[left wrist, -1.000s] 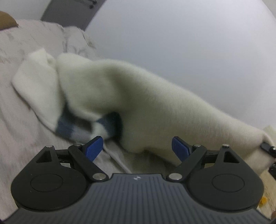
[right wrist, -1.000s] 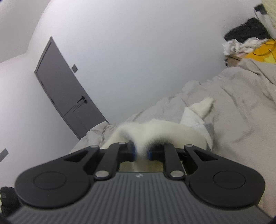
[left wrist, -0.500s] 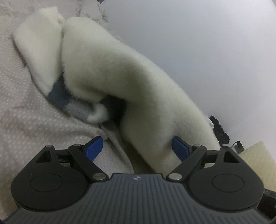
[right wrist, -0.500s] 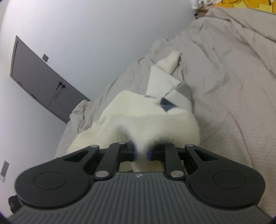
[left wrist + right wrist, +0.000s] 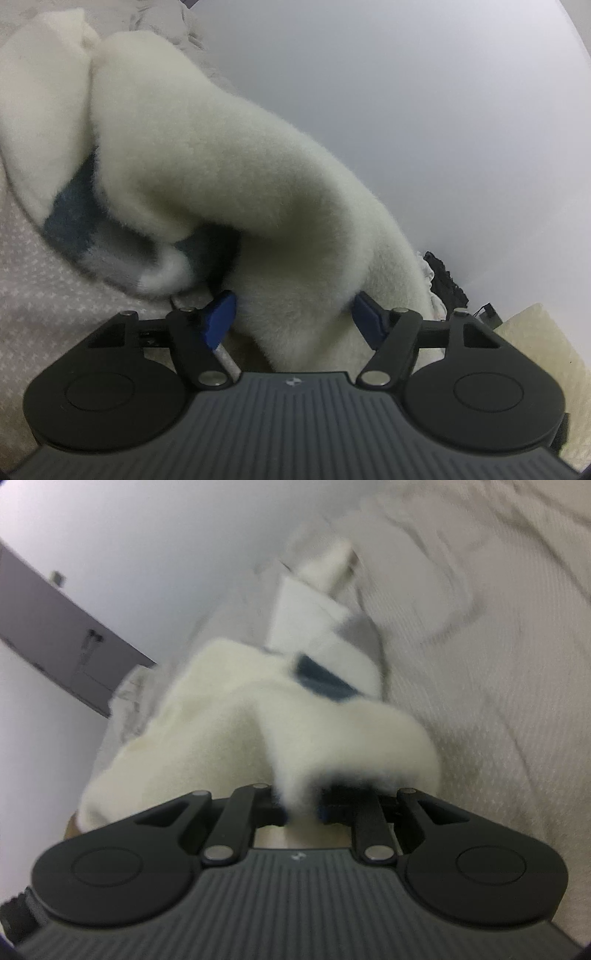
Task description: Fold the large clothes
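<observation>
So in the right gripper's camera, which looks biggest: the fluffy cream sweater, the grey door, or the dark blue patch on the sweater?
Largest to smallest, as they look:
1. Fluffy cream sweater, though it is nearest the camera, so it looks extra big.
2. Grey door, farther away and cut by the frame edge.
3. Dark blue patch.

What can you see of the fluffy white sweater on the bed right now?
The sweater is a thick, fuzzy cream knit with blue and grey patches near one edge. It is partly lifted and draped in an arch, its far end lying on the pale bedcover. The right gripper is shut on a bunched edge of it. The left gripper has a fold between its blue pads; its jaws have just been closing, but the pads do not clearly press yet.
</observation>
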{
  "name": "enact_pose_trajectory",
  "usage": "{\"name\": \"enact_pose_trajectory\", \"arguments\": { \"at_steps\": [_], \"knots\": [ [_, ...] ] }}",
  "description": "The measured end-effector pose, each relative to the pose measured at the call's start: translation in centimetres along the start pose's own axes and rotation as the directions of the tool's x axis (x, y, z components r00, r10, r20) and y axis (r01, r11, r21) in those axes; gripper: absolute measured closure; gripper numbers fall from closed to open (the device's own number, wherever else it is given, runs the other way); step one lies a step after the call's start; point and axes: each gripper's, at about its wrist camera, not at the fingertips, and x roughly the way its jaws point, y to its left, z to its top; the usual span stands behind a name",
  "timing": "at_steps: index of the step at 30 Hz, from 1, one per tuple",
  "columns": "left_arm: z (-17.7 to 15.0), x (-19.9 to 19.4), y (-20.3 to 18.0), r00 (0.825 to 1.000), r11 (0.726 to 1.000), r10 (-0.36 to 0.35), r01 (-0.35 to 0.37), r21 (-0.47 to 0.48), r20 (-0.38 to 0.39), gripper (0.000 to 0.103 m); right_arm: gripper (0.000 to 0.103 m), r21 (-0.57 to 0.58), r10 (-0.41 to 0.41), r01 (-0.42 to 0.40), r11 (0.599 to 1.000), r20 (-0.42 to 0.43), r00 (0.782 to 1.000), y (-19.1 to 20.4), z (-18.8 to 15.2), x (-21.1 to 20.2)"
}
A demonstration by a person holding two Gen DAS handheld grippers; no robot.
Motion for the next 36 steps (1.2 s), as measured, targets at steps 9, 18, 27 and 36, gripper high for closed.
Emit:
{"name": "enact_pose_trajectory", "arguments": {
  "at_steps": [9,18,27,36],
  "knots": [
    [-1.2,-0.8,-1.6,1.0,1.0,-0.013,0.013,-0.002,-0.028,0.029,0.082,0.058,-0.024,0.027,0.998,-0.063,0.998,-1.3,-0.5,1.8],
    [-5.1,-1.1,-3.9,0.982,0.996,-0.07,0.078,0.038,-0.173,0.028,0.059,0.12,0.026,-0.018,0.993,-0.059,0.998,-1.6,-1.4,-2.7],
    [-7.7,1.9,-6.6,0.97,0.968,-0.073,0.125,0.217,-0.234,0.029,0.058,0.212,0.031,-0.037,0.977,0.033,0.999,-3.2,-0.6,-5.0],
    [-3.6,-0.5,-1.6,0.985,0.992,-0.123,0.118,-0.046,-0.118,0.029,0.045,0.365,0.066,-0.074,0.928,0.035,0.997,-5.7,-0.1,-5.7]
  ]
}}
